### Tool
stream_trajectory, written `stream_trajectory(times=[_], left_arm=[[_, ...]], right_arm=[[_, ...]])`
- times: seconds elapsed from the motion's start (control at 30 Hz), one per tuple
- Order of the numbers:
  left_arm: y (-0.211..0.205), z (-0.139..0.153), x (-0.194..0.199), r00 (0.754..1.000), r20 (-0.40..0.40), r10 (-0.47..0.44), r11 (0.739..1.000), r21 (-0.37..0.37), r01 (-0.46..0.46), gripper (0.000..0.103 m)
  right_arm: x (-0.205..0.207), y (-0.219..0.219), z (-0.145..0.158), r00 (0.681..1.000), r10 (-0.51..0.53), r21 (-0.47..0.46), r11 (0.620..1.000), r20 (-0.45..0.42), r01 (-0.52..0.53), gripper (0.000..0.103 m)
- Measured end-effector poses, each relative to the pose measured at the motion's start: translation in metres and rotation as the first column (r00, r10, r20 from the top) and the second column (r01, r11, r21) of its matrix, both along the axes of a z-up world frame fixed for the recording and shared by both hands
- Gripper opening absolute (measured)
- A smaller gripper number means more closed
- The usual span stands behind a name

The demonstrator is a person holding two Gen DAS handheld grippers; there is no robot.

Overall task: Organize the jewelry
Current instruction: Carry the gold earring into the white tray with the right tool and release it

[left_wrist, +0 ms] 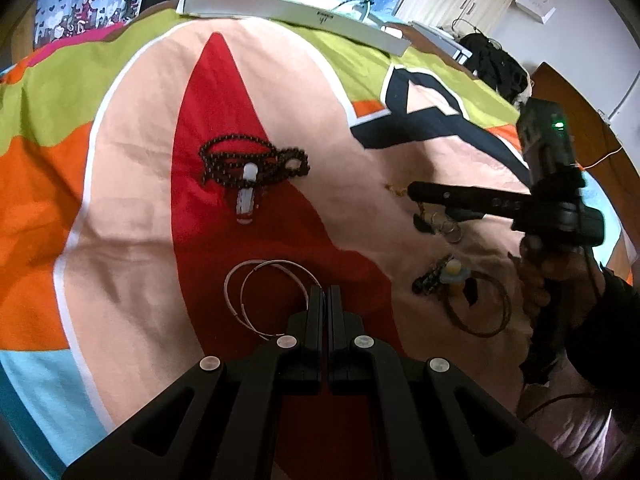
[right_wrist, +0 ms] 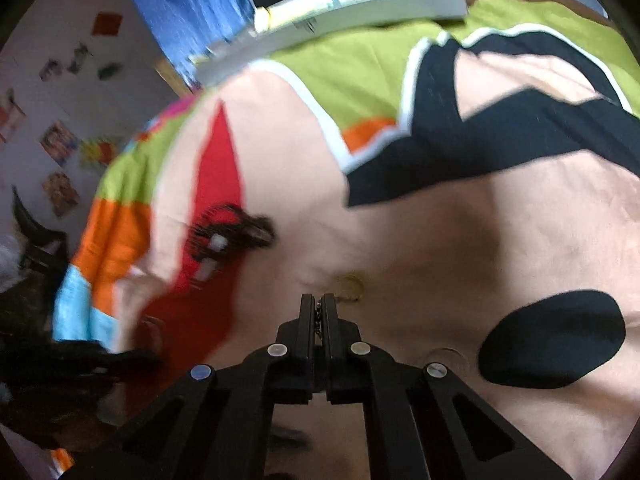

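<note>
On the colourful bedspread [left_wrist: 132, 184] lie two thin silver hoops [left_wrist: 248, 300]. Their right edge runs in between the tips of my left gripper [left_wrist: 325, 289], which is shut on it. A dark bead necklace [left_wrist: 224, 160] with a white pendant [left_wrist: 247, 196] rests further back, blurred in the right wrist view [right_wrist: 256, 226]. My right gripper [left_wrist: 412, 194] hovers at the right, shut on a thin chain [right_wrist: 319, 322] pinched between its fingers. Small rings [left_wrist: 446, 226] dangle beneath it, and a bit of gold chain [right_wrist: 352, 286] shows just beyond its tips.
A heap of jewelry [left_wrist: 448, 274] with a brown bangle [left_wrist: 480, 312] lies at the right, near the person's hand [left_wrist: 540, 280]. A long white box [left_wrist: 292, 12] sits at the bed's far edge. Dark clothes [left_wrist: 496, 64] lie at the back right.
</note>
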State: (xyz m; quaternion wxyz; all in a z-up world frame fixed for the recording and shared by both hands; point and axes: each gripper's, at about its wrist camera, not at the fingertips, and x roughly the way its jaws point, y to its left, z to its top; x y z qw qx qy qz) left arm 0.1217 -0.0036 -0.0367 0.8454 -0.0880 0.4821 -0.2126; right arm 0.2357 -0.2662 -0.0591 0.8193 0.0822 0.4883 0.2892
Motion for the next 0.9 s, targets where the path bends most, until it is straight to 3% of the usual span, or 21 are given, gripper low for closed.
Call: stream_trajectory(times=[0.3, 0.6, 0.73, 0.9], left_arm=[[0.006, 0.056, 0.03, 0.995, 0.104, 0.004, 1.0, 0.021, -0.007, 0.0], [0.012, 0.118, 0.111, 0.968, 0.249, -0.033, 0.993, 0.118, 0.003, 0.0], [0.017, 0.127, 0.155, 0.96, 0.279, -0.012, 0.995, 0.101, -0.017, 0.0], [0.031, 0.142, 0.218, 0.94, 0.34, 0.03, 0.999, 0.023, -0.041, 0.0]], right_arm=[[0.017, 0.024, 0.075, 0.995, 0.037, 0.143, 0.989, 0.09, -0.05, 0.004], [0.073, 0.059, 0.147, 0.973, 0.093, 0.18, 0.975, 0.213, -0.133, 0.004], [0.115, 0.072, 0.173, 0.954, 0.089, 0.179, 0.973, 0.285, -0.144, 0.004], [0.17, 0.085, 0.192, 0.93, 0.036, 0.171, 0.98, 0.366, -0.105, 0.004]])
